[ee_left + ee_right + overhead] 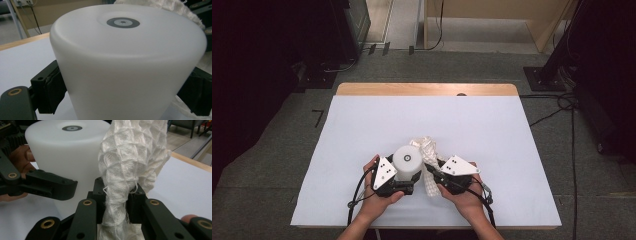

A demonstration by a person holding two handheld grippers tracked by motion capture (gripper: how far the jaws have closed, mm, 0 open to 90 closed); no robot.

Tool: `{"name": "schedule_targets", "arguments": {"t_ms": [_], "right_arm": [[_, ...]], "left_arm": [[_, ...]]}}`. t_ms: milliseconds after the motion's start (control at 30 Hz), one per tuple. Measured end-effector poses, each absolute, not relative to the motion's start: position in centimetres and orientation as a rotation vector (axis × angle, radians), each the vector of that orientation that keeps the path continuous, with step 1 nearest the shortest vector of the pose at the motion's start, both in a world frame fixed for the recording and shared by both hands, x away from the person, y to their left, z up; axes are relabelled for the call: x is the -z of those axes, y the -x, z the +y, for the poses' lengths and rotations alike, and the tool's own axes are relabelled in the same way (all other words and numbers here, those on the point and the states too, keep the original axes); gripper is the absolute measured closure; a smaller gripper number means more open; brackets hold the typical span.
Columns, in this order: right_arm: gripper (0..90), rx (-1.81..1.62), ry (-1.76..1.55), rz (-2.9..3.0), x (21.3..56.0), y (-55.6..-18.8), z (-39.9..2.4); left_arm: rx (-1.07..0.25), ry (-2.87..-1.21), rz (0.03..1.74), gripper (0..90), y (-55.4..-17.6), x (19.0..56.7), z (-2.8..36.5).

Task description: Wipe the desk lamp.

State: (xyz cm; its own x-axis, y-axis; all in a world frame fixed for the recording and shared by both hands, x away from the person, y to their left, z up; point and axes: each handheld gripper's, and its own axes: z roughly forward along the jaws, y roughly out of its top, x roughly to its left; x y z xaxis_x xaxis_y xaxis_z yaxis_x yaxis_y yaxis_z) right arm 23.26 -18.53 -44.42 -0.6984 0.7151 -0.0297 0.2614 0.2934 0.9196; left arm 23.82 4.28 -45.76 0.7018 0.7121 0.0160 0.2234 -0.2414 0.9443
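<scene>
A white, frosted cup-like cylinder (407,161) stands upside down near the table's front middle, a grey ring on its top. My left gripper (404,176) is shut on it; in the left gripper view the cylinder (125,65) sits between both black jaws. A white waffle-weave cloth (428,155) lies bunched just right of the cylinder. My right gripper (432,172) is shut on a twisted end of the cloth (117,195), which rises between its jaws. The cylinder (62,152) stands to the cloth's left in the right gripper view.
A white sheet (362,130) covers the wooden table (427,89). Dark equipment stands on the floor at the left and right, with cables (562,107) trailing at the right. Both hands hold the grippers at the front edge.
</scene>
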Motion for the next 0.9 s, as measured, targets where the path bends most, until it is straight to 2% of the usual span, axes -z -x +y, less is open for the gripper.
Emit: {"name": "schedule_targets", "arguments": {"t_ms": [267, 600, 900], "right_arm": [[72.7, -1.343, -0.938, 2.22, 46.6, -24.0, -18.0], [72.8, -1.414, -0.935, 2.133, 44.8, -23.5, -18.7], [72.8, -1.358, -1.001, 2.225, 47.0, -24.2, -18.0]], "left_arm": [[-0.546, -1.762, 0.737, 8.5, -23.8, 45.1, 4.9], [-0.511, -1.795, 0.751, 8.5, -24.1, 46.3, 4.2], [-0.498, -1.725, 0.738, 8.5, -23.8, 45.3, 5.0]]}}
